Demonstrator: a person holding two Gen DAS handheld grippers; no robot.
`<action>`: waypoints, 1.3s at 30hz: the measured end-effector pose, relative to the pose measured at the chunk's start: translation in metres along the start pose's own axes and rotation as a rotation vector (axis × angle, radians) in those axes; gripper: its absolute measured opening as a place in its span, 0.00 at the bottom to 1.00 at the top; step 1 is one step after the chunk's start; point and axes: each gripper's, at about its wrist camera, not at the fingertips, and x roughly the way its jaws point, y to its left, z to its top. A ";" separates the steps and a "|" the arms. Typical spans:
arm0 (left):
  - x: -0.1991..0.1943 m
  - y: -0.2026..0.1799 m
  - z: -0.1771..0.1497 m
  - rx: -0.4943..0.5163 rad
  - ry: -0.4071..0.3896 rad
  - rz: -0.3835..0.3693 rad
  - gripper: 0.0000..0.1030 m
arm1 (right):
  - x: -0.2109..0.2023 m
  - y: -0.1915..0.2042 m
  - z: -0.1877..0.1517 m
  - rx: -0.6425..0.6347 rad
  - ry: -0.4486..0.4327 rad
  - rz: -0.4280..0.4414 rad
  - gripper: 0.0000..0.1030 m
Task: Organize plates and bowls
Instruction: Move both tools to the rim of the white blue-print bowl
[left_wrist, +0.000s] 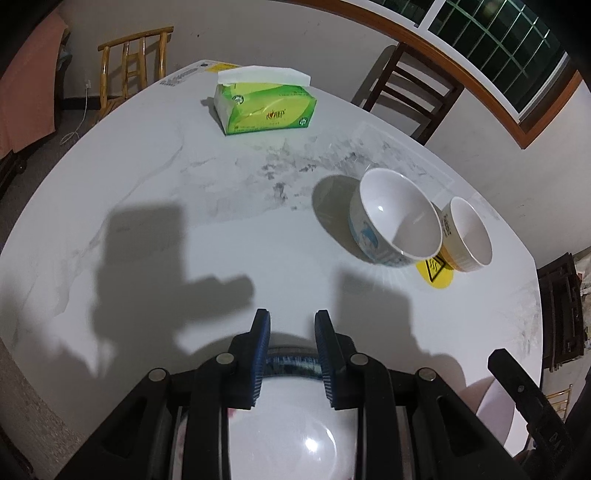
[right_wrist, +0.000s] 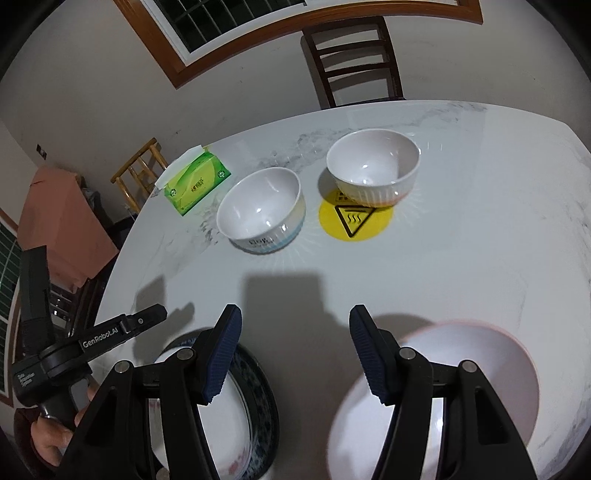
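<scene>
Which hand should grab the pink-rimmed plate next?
Probably the right. The right hand-held gripper is open, and the pink-rimmed plate lies just beneath one finger. The left hand-held gripper hovers over the blue-rimmed plate.

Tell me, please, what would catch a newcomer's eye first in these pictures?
Probably the round yellow warning sticker on the white marble table, with the ribbed white bowl at its far edge and the blue-banded white bowl to its left. Farther back, near the table's edge, lies a bright green tissue pack.
</scene>
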 end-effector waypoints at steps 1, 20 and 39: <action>0.002 -0.001 0.003 0.004 -0.002 0.000 0.25 | 0.003 0.001 0.004 -0.001 -0.001 0.001 0.56; 0.045 -0.019 0.088 -0.048 0.020 -0.155 0.38 | 0.074 -0.002 0.077 0.136 0.064 0.030 0.56; 0.108 -0.033 0.097 -0.080 0.146 -0.167 0.22 | 0.143 -0.015 0.096 0.179 0.169 -0.019 0.28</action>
